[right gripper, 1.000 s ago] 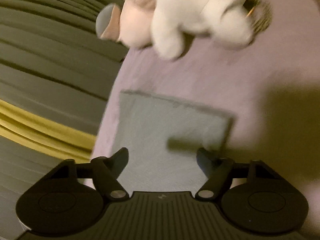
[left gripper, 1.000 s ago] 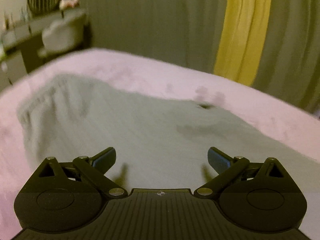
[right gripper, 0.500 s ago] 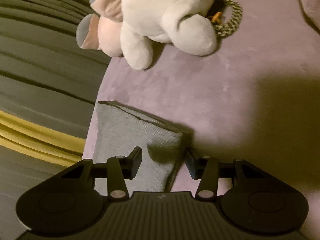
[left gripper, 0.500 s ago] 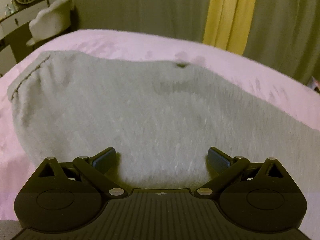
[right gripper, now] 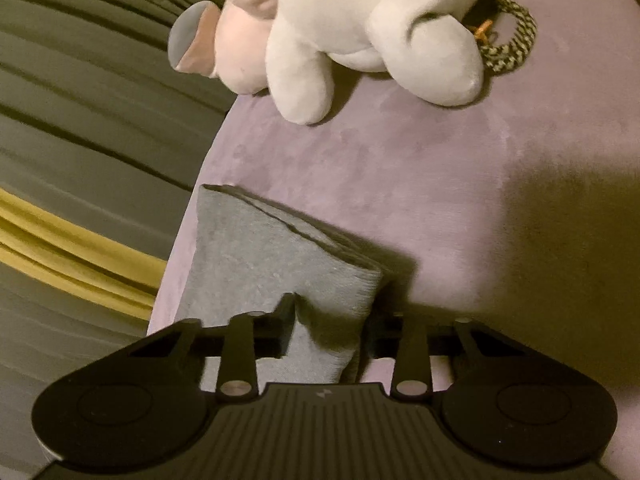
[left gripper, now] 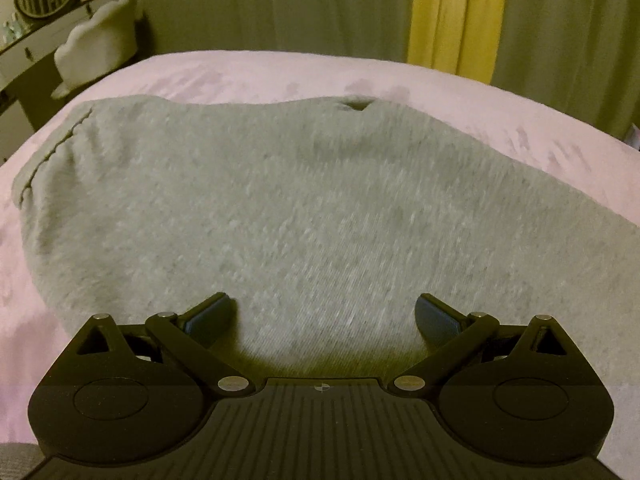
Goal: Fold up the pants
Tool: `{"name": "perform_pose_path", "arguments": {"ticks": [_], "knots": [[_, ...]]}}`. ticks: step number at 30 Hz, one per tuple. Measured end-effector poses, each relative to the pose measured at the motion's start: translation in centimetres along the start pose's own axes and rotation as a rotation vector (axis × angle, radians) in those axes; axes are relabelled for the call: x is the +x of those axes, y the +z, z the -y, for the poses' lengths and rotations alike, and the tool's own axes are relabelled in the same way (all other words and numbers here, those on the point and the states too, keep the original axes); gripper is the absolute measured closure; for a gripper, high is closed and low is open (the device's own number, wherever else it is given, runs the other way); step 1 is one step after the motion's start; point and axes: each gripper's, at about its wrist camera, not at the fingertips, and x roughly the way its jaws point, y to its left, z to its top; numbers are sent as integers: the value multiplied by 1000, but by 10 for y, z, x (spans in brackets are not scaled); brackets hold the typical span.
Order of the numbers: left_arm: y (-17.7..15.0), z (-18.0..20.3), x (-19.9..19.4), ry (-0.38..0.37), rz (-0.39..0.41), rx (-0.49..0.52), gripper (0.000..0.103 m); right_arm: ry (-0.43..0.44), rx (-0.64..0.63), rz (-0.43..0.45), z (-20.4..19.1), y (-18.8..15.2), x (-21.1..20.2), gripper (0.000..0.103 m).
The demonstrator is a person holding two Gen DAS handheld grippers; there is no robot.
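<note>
Left wrist view first: the left gripper (left gripper: 322, 312) has its two blue-padded fingers (left gripper: 208, 314) wide apart, low over the grey pants (left gripper: 304, 216). Between them is only the flat cloth, and neither pad presses on it. The pants spread from the gripper outward over most of this view, lying flat on the pink bed cover (left gripper: 248, 72). At the left end of the cloth a stitched hem (left gripper: 52, 148) runs along the edge. On the far edge of the pants there is a small dark notch (left gripper: 358, 105). Behind the bed hang grey-green curtains (left gripper: 280, 4) with one yellow curtain (left gripper: 456, 12) beside them. At the far left stands a shelf (left gripper: 28, 46) with a round slatted thing on it, too small to tell more, and a pale chair (left gripper: 96, 40) is just beside the bed.

Right wrist view: the right gripper (right gripper: 330, 320) is closing its jaws, and a bunched fold at the leg end of the pants (right gripper: 280, 248) stands between the fingers (right gripper: 286, 314). The left finger touches the cloth and makes a crease in it; the right finger is in shadow, so I cannot tell if it touches. The end of the leg is lifted a little there, with its open hem (right gripper: 288, 224) pointing away from the gripper. It lies near the edge of the bed cover (right gripper: 440, 168). Farther out, well apart from the pants, a white and pink plush toy (right gripper: 360, 20) lies on the cover, with a braided cord (right gripper: 516, 46) touching it.
</note>
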Motion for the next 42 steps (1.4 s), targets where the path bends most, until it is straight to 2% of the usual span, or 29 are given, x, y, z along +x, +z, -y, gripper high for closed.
{"name": "perform_pose_path", "arguments": {"ticks": [1,4,20,36,38,40,42], "knots": [[0,0,0,0,-1,0,1,1,8,-2,2,0,0,79],[1,0,1,1,-3,2,1,7,14,-10,5,0,-3,81],[-1,0,3,7,-6,9,1,39,74,-28,9,3,8,77],[-1,1,4,11,-6,13,0,32,54,-26,5,3,8,75],[-1,1,4,11,-6,13,0,37,50,-25,5,3,9,71],[-1,1,4,11,-6,13,0,70,49,-27,4,3,9,53],[-1,1,4,12,-6,14,0,83,33,-30,1,3,10,48]]}}
